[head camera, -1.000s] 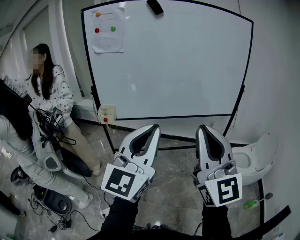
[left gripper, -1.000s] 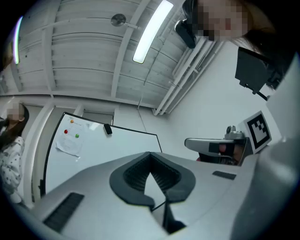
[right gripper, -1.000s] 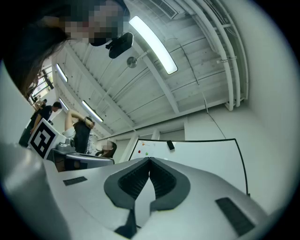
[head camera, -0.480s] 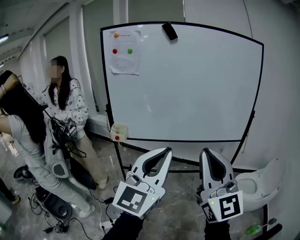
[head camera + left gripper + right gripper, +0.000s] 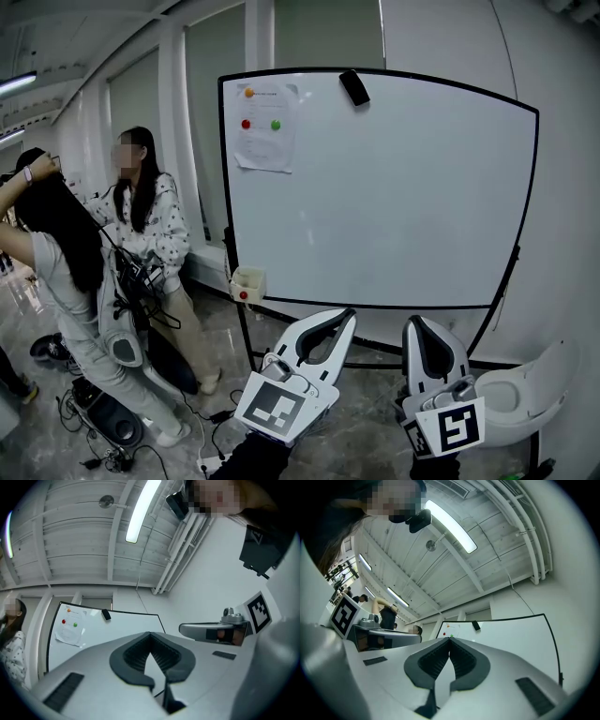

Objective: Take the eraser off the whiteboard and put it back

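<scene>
Whiteboard [image 5: 394,206], eraser [image 5: 354,86] near top edge

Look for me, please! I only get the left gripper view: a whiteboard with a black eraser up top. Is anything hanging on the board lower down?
Observer: Yes. The head view shows a small cream box with a red dot on the whiteboard frame's lower left.
Operator: Is the other gripper holding something?
Observer: No. The right gripper view shows the right gripper with jaws together, nothing between them.
Operator: Who's standing nearby?
Observer: Besides the person at your view's edge, a second person with an arm raised stands left of the board.
</scene>
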{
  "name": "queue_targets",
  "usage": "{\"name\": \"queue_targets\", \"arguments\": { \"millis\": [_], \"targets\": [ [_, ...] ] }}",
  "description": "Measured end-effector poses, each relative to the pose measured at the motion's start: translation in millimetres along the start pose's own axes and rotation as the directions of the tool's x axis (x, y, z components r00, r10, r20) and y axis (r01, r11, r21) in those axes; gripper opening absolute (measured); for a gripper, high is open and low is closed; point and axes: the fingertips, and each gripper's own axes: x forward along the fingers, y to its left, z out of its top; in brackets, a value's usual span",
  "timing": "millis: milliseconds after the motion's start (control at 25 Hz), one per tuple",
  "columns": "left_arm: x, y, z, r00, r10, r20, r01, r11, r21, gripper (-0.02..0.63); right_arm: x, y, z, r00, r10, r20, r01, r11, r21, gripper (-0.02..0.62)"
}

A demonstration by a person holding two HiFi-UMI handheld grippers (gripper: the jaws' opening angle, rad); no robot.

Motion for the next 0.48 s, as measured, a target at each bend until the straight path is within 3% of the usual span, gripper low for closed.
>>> {"name": "queue_targets", "arguments": {
  "millis": [480],
  "targets": [
    [16, 79, -31, 0.999, 0.034, 0.007, -0.034, 0.999, -0.021, 0.006, 67, 4, -31, 1.000, 0.005, -0.008, -0.005, 0.998, -0.061, 0.009]
  ]
}}
